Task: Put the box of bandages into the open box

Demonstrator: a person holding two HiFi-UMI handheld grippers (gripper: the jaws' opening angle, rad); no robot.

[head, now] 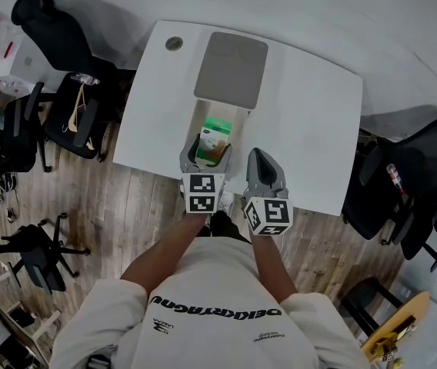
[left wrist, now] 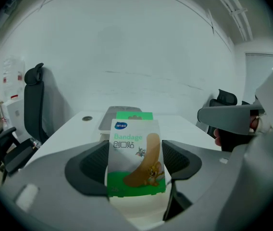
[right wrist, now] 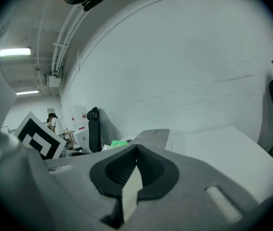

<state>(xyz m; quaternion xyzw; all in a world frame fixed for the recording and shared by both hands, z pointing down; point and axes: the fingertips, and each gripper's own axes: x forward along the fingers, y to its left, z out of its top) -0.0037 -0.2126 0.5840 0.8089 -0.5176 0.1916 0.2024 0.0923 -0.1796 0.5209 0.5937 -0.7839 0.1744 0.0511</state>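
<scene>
The box of bandages (left wrist: 135, 158), green and white with a cartoon print, stands upright between my left gripper's (left wrist: 136, 163) pads, which press on its sides. In the head view the left gripper (head: 205, 149) holds the box of bandages (head: 218, 129) over the inside of the open box (head: 201, 118), whose grey lid (head: 231, 69) lies folded back behind it. My right gripper (head: 255, 156) sits at the open box's near right corner. In its own view the right gripper (right wrist: 135, 165) is shut, with a thin pale card flap (right wrist: 130, 194) pinched between the jaws.
The white table (head: 311, 129) has a round cable hole (head: 174, 43) at its far left. Black office chairs (head: 72, 106) stand left of it, and more chairs (head: 403, 191) stand to the right on the wooden floor. The table's near edge runs just under both grippers.
</scene>
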